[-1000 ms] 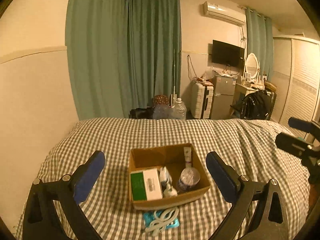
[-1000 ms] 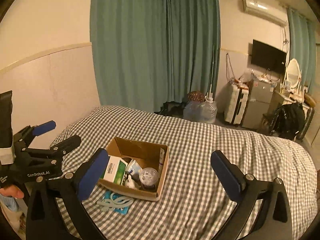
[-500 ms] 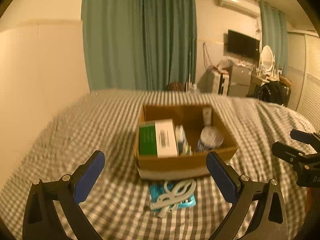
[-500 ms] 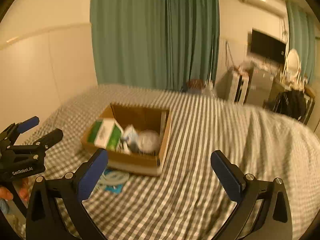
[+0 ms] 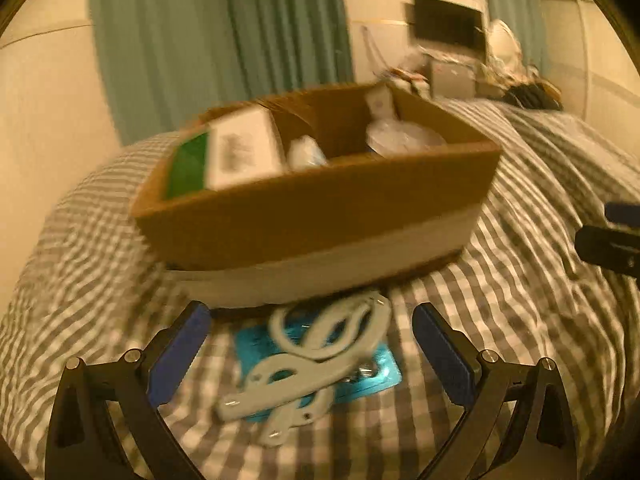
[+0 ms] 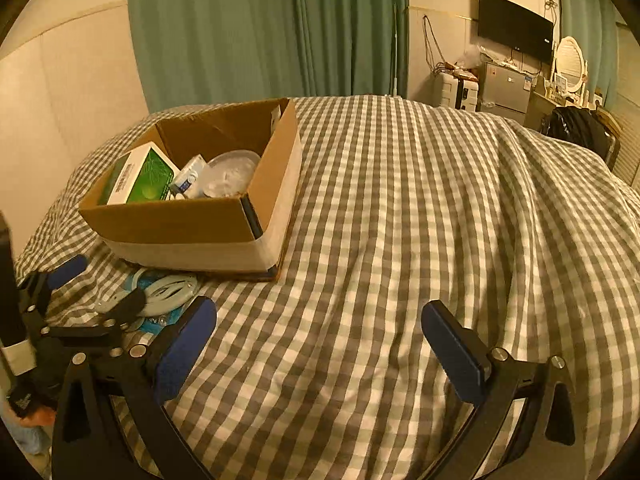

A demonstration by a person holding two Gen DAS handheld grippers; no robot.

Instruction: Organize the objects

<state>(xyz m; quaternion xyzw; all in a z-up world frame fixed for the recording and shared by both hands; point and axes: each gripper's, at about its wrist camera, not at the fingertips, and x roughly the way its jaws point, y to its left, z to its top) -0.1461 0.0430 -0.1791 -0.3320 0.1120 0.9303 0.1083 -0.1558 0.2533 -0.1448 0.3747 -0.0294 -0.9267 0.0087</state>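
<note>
A cardboard box [image 5: 320,224] sits on the checked bed cover and holds a green-and-white carton [image 5: 224,156], a small white bottle [image 5: 306,152] and a clear round lidded tub [image 5: 404,140]. Pale hanger-like plastic pieces [image 5: 320,344] lie on a blue packet [image 5: 360,376] just in front of the box. My left gripper [image 5: 308,356] is open, low over these pieces, its fingers on either side. My right gripper [image 6: 320,344] is open and empty above bare bed cover, to the right of the box [image 6: 200,216]. The left gripper also shows in the right wrist view [image 6: 96,292].
The bed cover [image 6: 420,200] spreads wide to the right of the box. A cream wall [image 6: 60,80] and green curtains [image 6: 260,28] stand behind the bed. Far right are a TV [image 6: 516,26], a suitcase, a small fridge and a black bag [image 6: 576,128].
Both grippers have dropped and moved in toward the bed. The left one has come down close to the pale plastic pieces in front of the box. Both stay open.
</note>
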